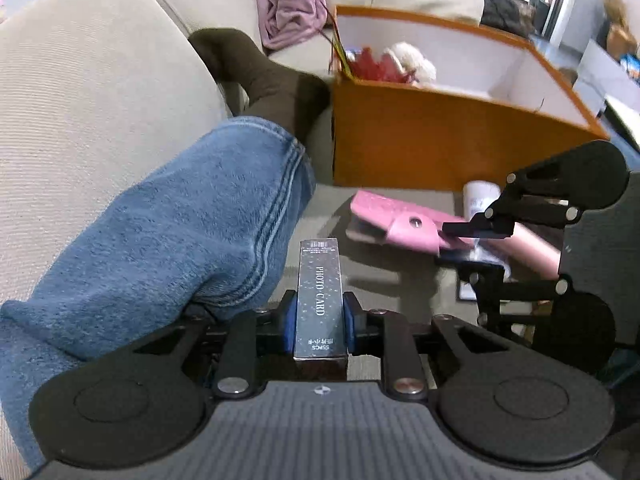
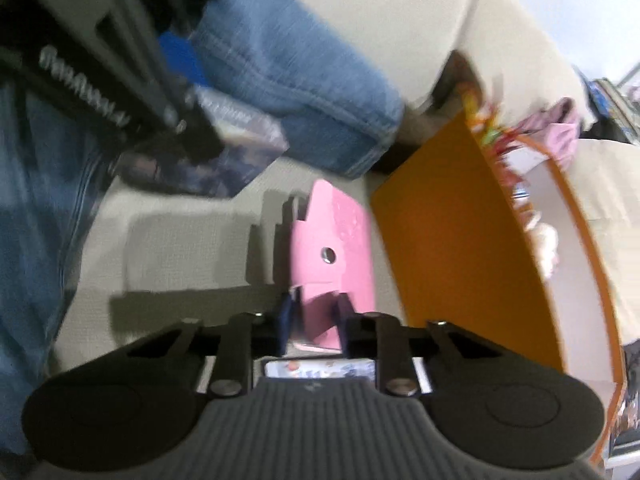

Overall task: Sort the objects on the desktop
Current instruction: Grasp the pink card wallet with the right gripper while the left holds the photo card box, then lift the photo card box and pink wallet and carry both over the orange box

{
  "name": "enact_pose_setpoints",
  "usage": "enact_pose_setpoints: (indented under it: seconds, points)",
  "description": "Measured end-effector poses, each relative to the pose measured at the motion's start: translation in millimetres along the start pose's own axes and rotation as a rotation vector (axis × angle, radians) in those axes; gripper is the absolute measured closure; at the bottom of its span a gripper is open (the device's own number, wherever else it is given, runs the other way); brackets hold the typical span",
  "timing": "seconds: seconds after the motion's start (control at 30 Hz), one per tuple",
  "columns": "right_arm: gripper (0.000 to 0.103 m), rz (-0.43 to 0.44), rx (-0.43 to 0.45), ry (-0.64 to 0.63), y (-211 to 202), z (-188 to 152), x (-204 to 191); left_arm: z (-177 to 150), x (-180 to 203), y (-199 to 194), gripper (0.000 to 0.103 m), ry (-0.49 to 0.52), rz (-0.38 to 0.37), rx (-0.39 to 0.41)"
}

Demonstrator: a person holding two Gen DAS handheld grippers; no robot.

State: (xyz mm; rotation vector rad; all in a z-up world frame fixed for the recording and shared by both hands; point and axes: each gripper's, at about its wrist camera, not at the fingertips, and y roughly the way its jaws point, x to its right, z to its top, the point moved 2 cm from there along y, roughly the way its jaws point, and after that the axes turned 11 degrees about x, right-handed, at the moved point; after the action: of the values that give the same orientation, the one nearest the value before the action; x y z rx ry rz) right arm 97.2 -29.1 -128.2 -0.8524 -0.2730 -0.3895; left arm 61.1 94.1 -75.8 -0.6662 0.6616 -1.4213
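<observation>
My left gripper (image 1: 319,322) is shut on a dark "PHOTO CARD" box (image 1: 320,296), held edge-up above the grey sofa seat. The box also shows blurred in the right wrist view (image 2: 224,148). My right gripper (image 2: 314,322) is shut on a pink snap case (image 2: 332,252), which lies in front of the orange box (image 2: 460,248). In the left wrist view the right gripper (image 1: 472,240) sits at the right over the pink case (image 1: 400,220). The orange box (image 1: 440,136) is open-topped and holds a red item and a white fluffy toy (image 1: 412,60).
A person's jeans leg (image 1: 180,232) and dark sock (image 1: 264,76) lie to the left on the beige sofa (image 1: 80,100). A pink cylinder (image 1: 528,246) and a white tube (image 1: 480,196) lie under the right gripper. A lilac cloth (image 1: 288,0) lies at the sofa back.
</observation>
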Motion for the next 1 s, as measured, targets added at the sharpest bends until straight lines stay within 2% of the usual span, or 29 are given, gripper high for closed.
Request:
enact_pose_setpoints:
  seconds: [0.07, 0.27, 0.37, 0.53, 0.6, 0.7, 0.87, 1.0]
  points:
    - [0.089, -0.006, 0.022, 0.064, -10, 5, 13, 2, -2, -5, 0.077, -0.016, -0.013, 0.011]
    - [0.09, 0.123, 0.069, 0.387, -36, 23, 58, 16, 4, -7, 0.077, -0.019, -0.05, -0.019]
    - [0.091, 0.149, 0.068, 0.522, -33, 33, 77, 19, 5, 2, 0.077, -0.028, -0.079, -0.047]
    - [0.091, 0.131, 0.083, 0.644, -4, 39, 84, 22, -5, 22, 0.077, -0.091, -0.074, -0.049]
    - [0.1, 0.108, 0.101, 0.676, 8, 41, 87, 25, -8, 27, 0.077, -0.117, -0.057, -0.034]
    - [0.1, 0.088, 0.128, 0.731, 24, 42, 94, 28, -12, 31, 0.077, -0.163, -0.062, -0.011]
    - [0.093, 0.094, 0.17, 0.759, 27, 42, 91, 25, -10, 34, 0.077, -0.176, -0.041, 0.018]
    - [0.088, 0.087, 0.189, 0.81, 29, 38, 91, 35, -8, 38, 0.077, -0.245, -0.077, 0.046]
